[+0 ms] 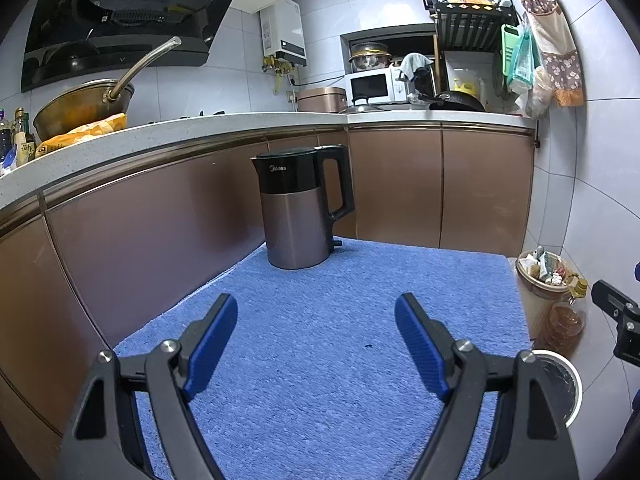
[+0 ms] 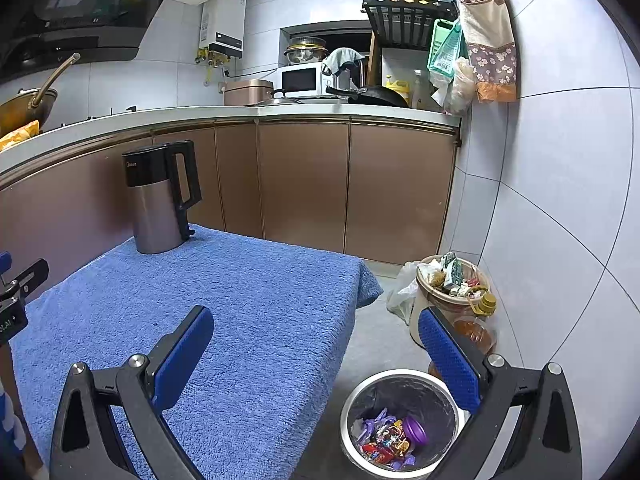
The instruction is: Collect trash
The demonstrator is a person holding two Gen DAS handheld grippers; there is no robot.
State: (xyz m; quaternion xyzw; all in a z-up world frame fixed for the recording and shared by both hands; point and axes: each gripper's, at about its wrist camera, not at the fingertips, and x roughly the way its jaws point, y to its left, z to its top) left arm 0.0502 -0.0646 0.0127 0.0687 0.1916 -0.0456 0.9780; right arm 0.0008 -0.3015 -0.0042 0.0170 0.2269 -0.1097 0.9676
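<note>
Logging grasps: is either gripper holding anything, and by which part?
Nothing. The left gripper and right gripper are both open and empty.

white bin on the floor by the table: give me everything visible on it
The white bin is a round, open-topped can with a white rim and a dark liner, standing upright on the grey floor just off the corner of the blue-covered table. It is partly filled with crumpled purple paper, colourful wrappers and a round purple lid. The right gripper hangs open above it, touching nothing. From the left wrist view only part of its rim shows.
</note>
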